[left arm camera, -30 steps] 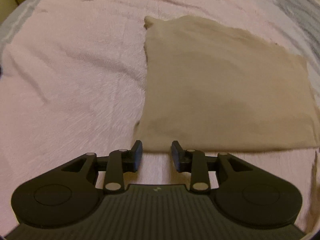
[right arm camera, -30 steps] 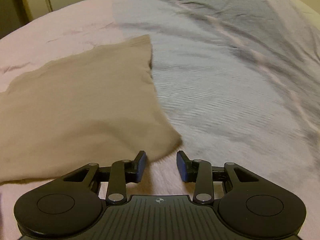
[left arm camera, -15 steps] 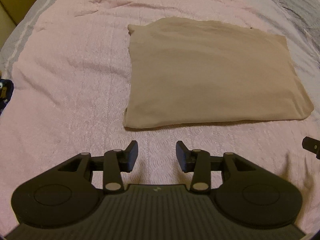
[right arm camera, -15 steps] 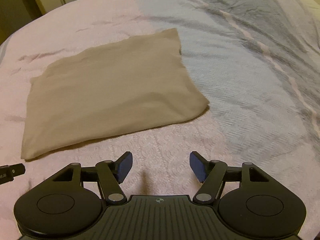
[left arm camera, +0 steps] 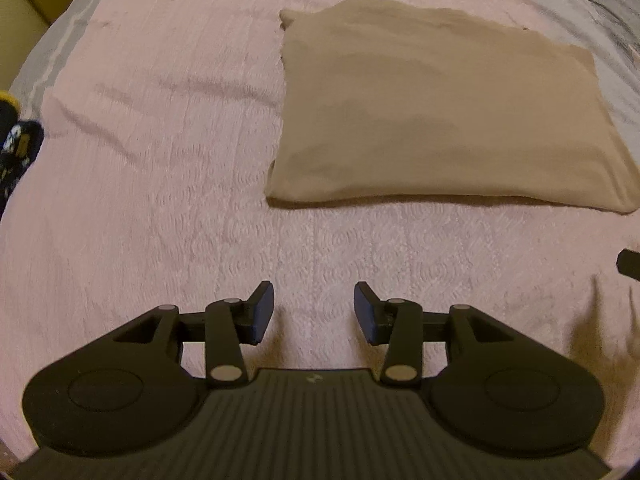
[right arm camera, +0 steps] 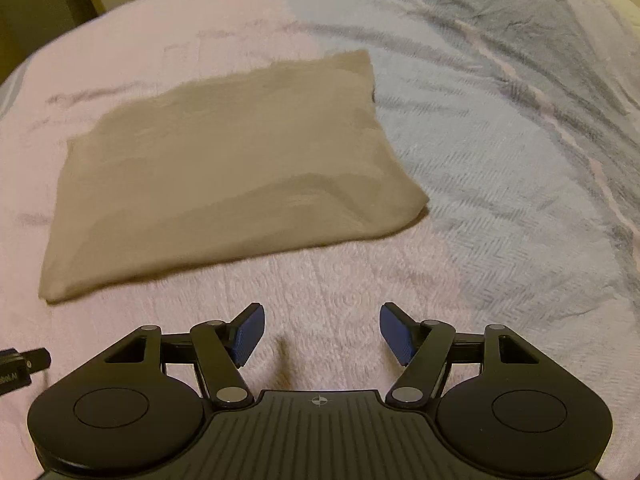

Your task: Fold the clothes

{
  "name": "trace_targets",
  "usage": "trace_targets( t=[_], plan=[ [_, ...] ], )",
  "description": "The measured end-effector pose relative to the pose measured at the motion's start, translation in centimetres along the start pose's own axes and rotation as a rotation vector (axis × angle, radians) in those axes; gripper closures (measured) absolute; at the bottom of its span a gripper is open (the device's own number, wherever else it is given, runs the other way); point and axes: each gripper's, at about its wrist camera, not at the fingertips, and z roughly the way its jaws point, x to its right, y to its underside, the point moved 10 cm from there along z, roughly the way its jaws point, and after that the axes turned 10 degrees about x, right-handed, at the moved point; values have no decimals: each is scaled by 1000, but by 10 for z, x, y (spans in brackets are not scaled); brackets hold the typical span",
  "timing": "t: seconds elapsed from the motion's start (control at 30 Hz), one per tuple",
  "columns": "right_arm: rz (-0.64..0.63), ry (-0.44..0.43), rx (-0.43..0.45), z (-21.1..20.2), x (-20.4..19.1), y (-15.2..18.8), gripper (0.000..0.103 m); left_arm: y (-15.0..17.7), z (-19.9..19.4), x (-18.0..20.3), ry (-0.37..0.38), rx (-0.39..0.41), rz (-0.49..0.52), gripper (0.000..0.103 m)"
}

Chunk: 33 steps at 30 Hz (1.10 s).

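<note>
While one folded beige garment (left arm camera: pixel 444 120) lay on the pink bedspread (left arm camera: pixel 160 160), two grippers hovered near it. The left gripper (left arm camera: pixel 314 312) was opening, nothing between its jaws; the right gripper (right arm camera: pixel 322 334) gaped wide and empty.

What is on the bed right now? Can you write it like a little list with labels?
cloth: a tan folded cloth, lying flat in a neat rectangle
bed cover: pink, with a grey part beside the cloth
left tongs: opening, nothing between them, over the pink cover
right tongs: open wide, nothing between them
touching the cloth: neither tongs
far left edge: something dark with yellow, too cut off to name
</note>
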Motion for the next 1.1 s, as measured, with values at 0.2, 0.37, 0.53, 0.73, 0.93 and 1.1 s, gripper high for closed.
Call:
trace_targets(
  t=[0.2, 0.37, 0.53, 0.73, 0.93, 1.1],
  plan=[
    [-55, 7, -23, 2, 2, -6, 36, -9, -17, 5, -9, 31, -8, 60],
    [-69, -12, -11, -1, 1, -16, 36, -16, -22, 5, -26, 53, -30, 60],
    [-76, -19, -15, 4, 4, -19, 36, -14, -20, 7, -37, 40, -35, 60],
    [-68, -38, -36, 15, 11, -14, 36, -14, -16, 10, -43, 38, -44, 60],
    [-15, -57, -96, 31, 37, -1, 36, -23, -17, 14, 11, 89, -35, 61],
    [218, -168, -25, 31, 63, -9, 36, -34, -13, 19, 97, 147, -12, 67]
  ],
)
